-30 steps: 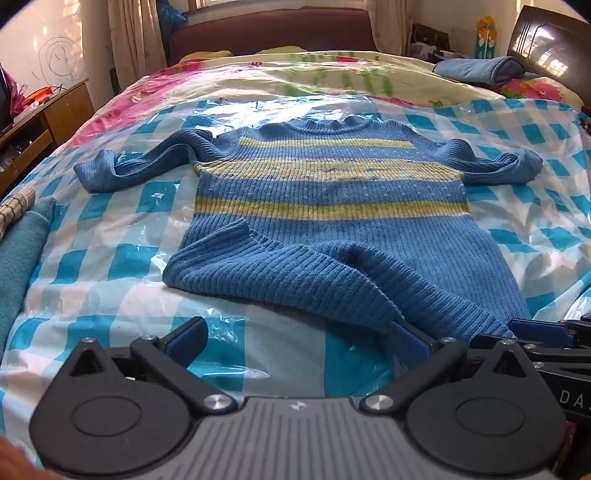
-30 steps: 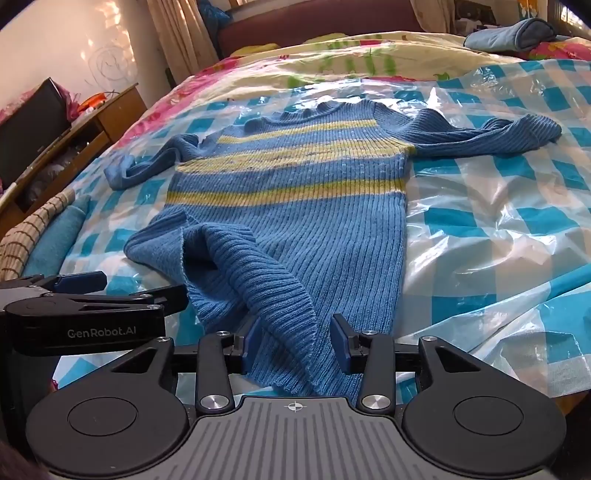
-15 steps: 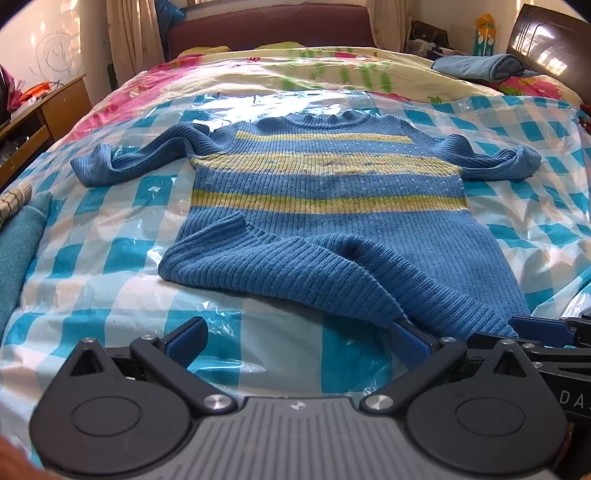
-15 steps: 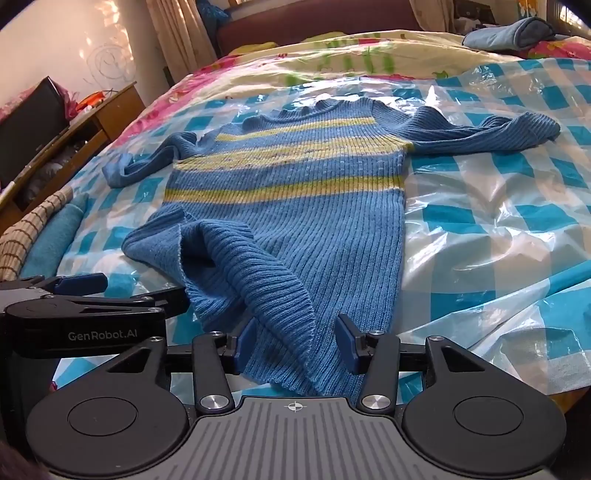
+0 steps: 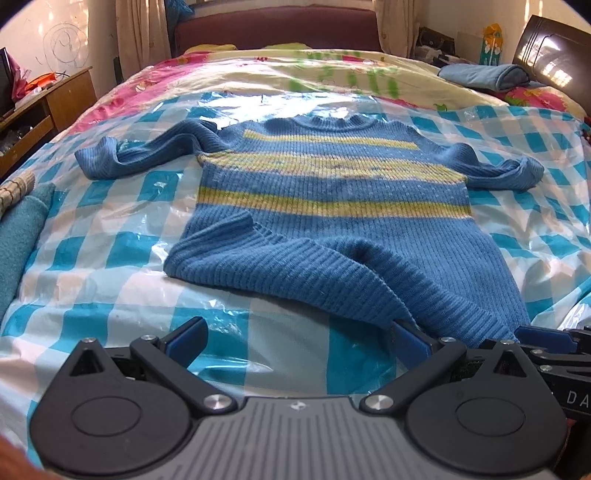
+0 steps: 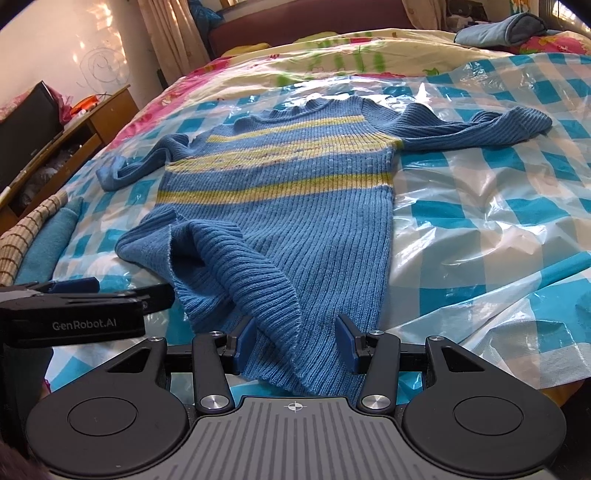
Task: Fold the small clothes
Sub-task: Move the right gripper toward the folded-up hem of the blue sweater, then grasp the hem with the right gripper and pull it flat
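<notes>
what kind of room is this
Most likely a bedroom: the blue ribbed sweater with yellow stripes lies on a bed under a blue-checked plastic sheet, with a dark padded headboard and curtains behind.

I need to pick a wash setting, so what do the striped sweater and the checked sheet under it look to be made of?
Sweater: a ribbed knit, probably wool or acrylic yarn; vertical ribs and a soft matte, slightly fuzzy surface show. The fibre itself cannot be told.
Checked sheet: thin plastic film, glossy; it crinkles and throws bright glare.
</notes>
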A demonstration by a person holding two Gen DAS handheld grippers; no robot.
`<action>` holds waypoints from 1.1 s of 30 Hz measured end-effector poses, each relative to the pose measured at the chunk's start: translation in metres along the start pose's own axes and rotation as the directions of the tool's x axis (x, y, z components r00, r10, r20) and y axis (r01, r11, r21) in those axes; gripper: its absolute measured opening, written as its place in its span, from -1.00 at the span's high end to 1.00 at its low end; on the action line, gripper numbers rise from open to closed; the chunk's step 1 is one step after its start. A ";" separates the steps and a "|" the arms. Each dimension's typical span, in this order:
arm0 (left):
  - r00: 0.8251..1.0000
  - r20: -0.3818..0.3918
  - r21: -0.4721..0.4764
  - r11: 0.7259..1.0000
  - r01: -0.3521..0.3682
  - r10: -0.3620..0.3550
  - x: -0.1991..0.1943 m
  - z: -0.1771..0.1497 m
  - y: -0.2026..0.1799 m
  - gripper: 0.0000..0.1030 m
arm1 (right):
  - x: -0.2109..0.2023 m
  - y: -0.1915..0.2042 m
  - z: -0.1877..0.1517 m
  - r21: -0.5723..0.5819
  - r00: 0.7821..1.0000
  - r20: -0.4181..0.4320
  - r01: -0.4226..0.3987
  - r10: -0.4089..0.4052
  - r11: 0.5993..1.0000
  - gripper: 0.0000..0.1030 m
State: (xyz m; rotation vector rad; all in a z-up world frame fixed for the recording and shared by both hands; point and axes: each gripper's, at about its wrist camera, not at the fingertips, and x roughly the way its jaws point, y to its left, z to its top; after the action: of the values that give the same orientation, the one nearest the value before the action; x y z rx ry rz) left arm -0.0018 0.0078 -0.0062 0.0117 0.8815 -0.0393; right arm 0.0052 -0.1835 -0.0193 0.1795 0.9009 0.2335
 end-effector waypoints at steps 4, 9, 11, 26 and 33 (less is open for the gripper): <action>1.000 0.002 -0.011 1.000 -0.003 0.003 -0.001 0.001 0.005 -1.00 | 0.000 0.002 -0.001 -0.010 1.000 -0.005 -0.011 0.011 1.000 0.09; 0.999 0.023 -0.025 0.999 -0.023 0.023 -0.004 0.006 0.014 -1.00 | -0.002 0.013 -0.003 -0.066 0.998 -0.012 -0.066 0.065 0.996 0.09; 0.999 0.031 -0.034 0.999 -0.037 0.038 -0.005 0.008 0.020 -1.00 | -0.002 0.020 -0.005 -0.099 0.996 -0.019 -0.093 0.091 0.991 0.09; 0.986 0.085 -0.045 0.989 -0.142 0.146 0.003 0.029 0.068 -1.00 | -0.004 0.043 0.008 -0.206 0.982 -0.066 -0.189 0.179 0.960 0.09; 0.980 0.077 -0.089 0.980 -0.177 0.184 0.013 0.033 0.098 -1.00 | 0.015 0.071 0.054 -0.283 0.968 -0.056 -0.252 0.247 0.926 0.09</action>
State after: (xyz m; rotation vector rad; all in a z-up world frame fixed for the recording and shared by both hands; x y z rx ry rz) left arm 0.0356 0.1043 0.0038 0.0131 0.7934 0.1652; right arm 0.0486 -0.1142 0.0200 0.0202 0.8516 0.6013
